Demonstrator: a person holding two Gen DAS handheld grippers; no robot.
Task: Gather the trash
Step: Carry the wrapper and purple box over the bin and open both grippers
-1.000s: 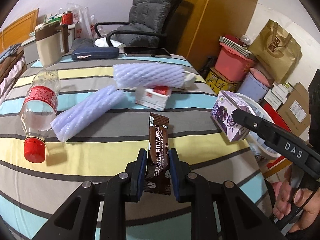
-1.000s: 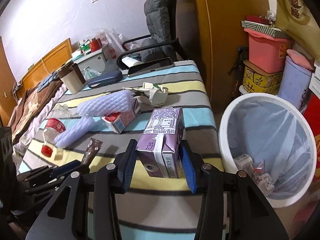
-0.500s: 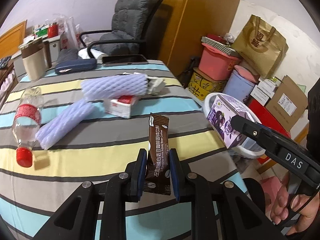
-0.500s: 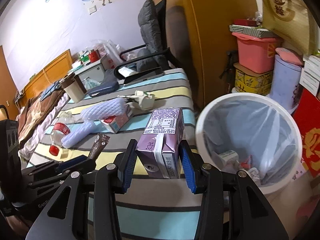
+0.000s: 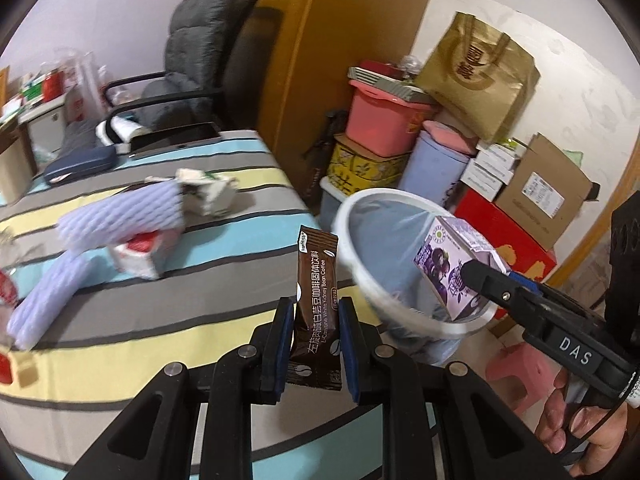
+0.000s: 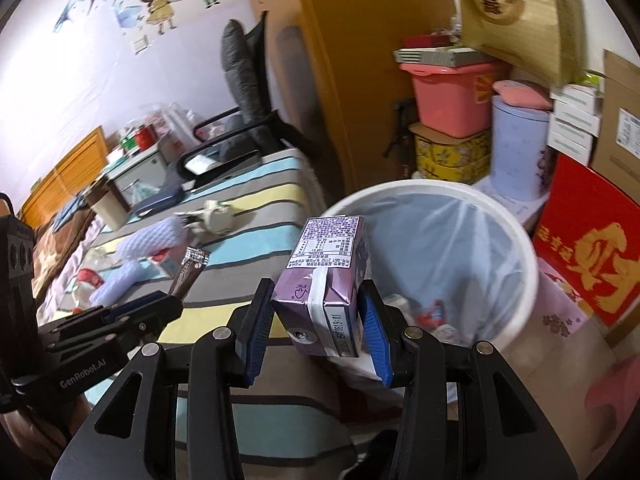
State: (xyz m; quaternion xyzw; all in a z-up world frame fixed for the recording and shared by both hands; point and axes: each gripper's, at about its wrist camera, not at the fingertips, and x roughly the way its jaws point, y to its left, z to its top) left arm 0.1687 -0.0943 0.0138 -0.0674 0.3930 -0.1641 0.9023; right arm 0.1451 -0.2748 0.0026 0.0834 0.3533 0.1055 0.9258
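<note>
Left jaws: the left gripper (image 5: 312,344) pinches the lower half of a brown foil coffee sachet (image 5: 317,304), which stands upright above the near edge of the striped table (image 5: 224,292).
Right jaws: the right gripper (image 6: 316,332) clamps a purple cardboard drink carton (image 6: 326,284) by its two broad sides, over the near rim of the white plastic-lined bin (image 6: 516,240).
Sachet handling: probably light, thin and slick; a flat pinch low on its body suits it, though it may flop.
Carton handling: light and likely empty, so the walls can dent; holding across the broad faces near the bottom looks sound.
Bin: right of the table, with some scraps already at the bottom.
Left on table: two lilac foam net sleeves (image 5: 120,216), a red-and-white small box (image 5: 140,252), crumpled white paper (image 5: 208,192); a blurred bottle may lie at the far left.
</note>
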